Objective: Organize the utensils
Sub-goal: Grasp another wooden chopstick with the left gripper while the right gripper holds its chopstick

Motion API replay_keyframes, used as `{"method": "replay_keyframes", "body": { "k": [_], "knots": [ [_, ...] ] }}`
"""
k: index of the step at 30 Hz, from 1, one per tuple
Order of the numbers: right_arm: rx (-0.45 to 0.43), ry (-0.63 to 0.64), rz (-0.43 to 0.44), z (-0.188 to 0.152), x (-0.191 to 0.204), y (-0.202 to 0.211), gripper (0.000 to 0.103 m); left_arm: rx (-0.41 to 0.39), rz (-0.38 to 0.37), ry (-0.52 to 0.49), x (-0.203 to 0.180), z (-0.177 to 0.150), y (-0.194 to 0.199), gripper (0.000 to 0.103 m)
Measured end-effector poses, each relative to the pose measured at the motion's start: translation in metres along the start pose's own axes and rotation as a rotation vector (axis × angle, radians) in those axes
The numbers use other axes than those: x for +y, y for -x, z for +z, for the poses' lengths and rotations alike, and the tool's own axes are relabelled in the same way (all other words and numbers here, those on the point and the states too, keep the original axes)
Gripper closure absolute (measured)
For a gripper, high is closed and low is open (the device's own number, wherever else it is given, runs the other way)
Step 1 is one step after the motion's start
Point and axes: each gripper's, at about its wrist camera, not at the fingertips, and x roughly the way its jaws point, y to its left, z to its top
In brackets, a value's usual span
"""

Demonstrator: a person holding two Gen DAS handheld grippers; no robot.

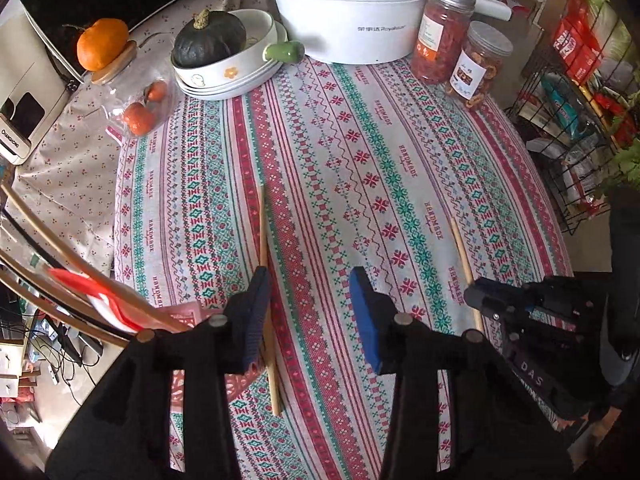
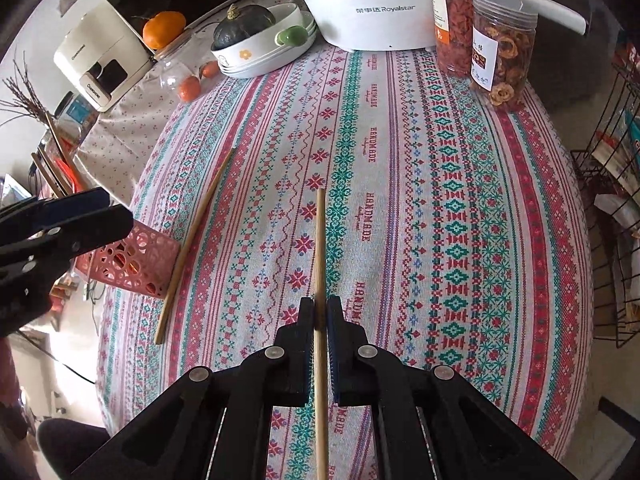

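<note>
The right gripper (image 2: 320, 312) is clamping one chopstick (image 2: 320, 248) between its pads, the stick running straight ahead over the tablecloth (image 2: 440, 200). The second chopstick (image 1: 267, 300) is lying on the cloth just beside the left gripper's (image 1: 310, 304) left pad, outside its parted, empty jaws. That gripper needs shifting sideways to straddle the stick before closing. The pink basket (image 2: 132, 264), probably the destination, is sitting at the table edge close to the left gripper, sticks already poking from it. Jars (image 2: 502, 56), a bowl of squash (image 2: 248, 40) and a white cooker (image 2: 372, 4) are standing far ahead, clear of the work.
</note>
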Motion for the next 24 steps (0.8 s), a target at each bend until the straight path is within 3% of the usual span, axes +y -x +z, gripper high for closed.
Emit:
{"method": "replay_keyframes", "body": {
  "k": [4, 11, 18, 21, 24],
  "knots": [
    [0.022, -0.035, 0.01, -0.001, -0.011, -0.003, 0.096, 0.087, 0.069, 0.038, 0.003, 0.022, -0.048, 0.072],
    [0.019, -0.028, 0.032, 0.007, -0.015, -0.004, 0.096, 0.195, 0.134, 0.081, 0.016, 0.036, -0.1, 0.074],
    [0.015, -0.031, 0.039, 0.014, -0.008, -0.008, 0.096, 0.222, 0.094, 0.121, 0.029, 0.035, -0.108, 0.076],
    [0.017, -0.03, 0.03, 0.014, -0.007, -0.01, 0.096, 0.226, 0.019, 0.164, 0.035, 0.027, -0.108, 0.093],
    [0.01, -0.033, 0.025, 0.015, -0.005, -0.009, 0.097, 0.209, 0.047, 0.116, 0.03, 0.011, -0.105, 0.094]
  ]
}}
